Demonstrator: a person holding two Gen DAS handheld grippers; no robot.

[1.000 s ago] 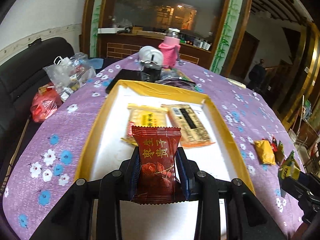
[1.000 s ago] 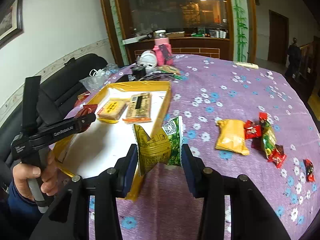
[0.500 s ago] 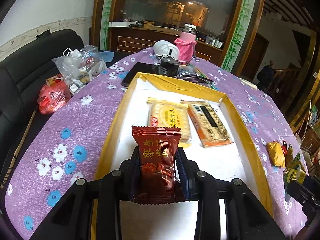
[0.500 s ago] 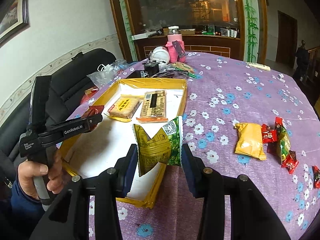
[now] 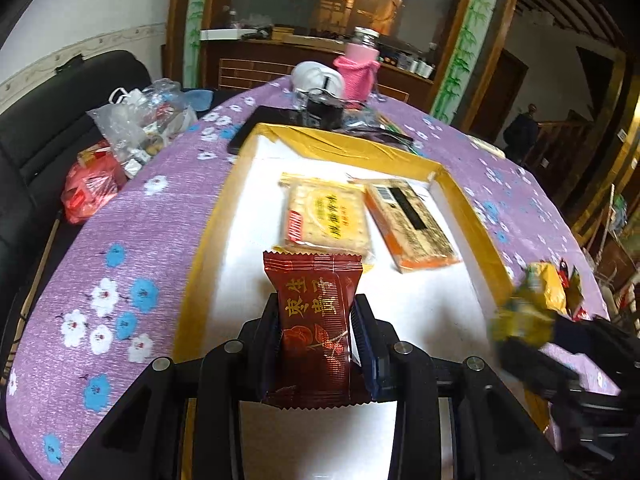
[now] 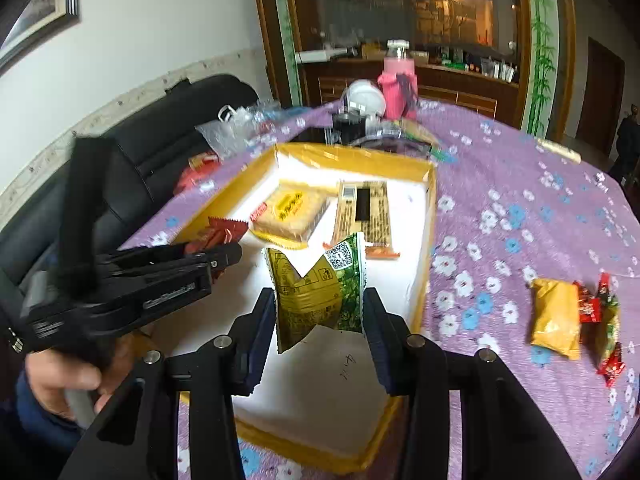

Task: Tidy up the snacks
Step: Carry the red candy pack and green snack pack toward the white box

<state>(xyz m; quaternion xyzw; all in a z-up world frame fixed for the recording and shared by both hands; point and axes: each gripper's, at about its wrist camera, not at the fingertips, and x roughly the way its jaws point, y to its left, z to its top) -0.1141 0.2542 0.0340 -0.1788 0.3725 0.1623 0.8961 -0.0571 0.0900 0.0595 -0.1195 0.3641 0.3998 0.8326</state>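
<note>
My left gripper [image 5: 315, 324] is shut on a dark red snack packet [image 5: 314, 320] with gold characters, held upright over the near part of a yellow-rimmed box [image 5: 202, 240] with a white floor. My right gripper [image 6: 320, 312] is shut on a green-and-yellow snack packet [image 6: 316, 288], hanging over the box [image 6: 426, 240] near its right wall. In the box lie a yellow cracker pack [image 5: 324, 216] and an orange-edged bar pack [image 5: 412, 224]. The right gripper with its packet [image 5: 524, 316] shows blurred at the right of the left wrist view. The left gripper [image 6: 228, 254] appears at the left of the right wrist view.
Loose snacks lie on the purple flowered cloth at the right: a yellow packet [image 6: 554, 316] and small red and green ones [image 6: 604, 320]. Behind the box stand a pink bottle [image 6: 398, 84], a white bowl [image 6: 366, 96] and a black object [image 6: 348, 126]. Plastic bags [image 5: 132, 120] sit left.
The right gripper has carried the green-and-yellow packet leftward, from the box's right edge to over its white floor. The left gripper has kept its red packet nearly still over the box.
</note>
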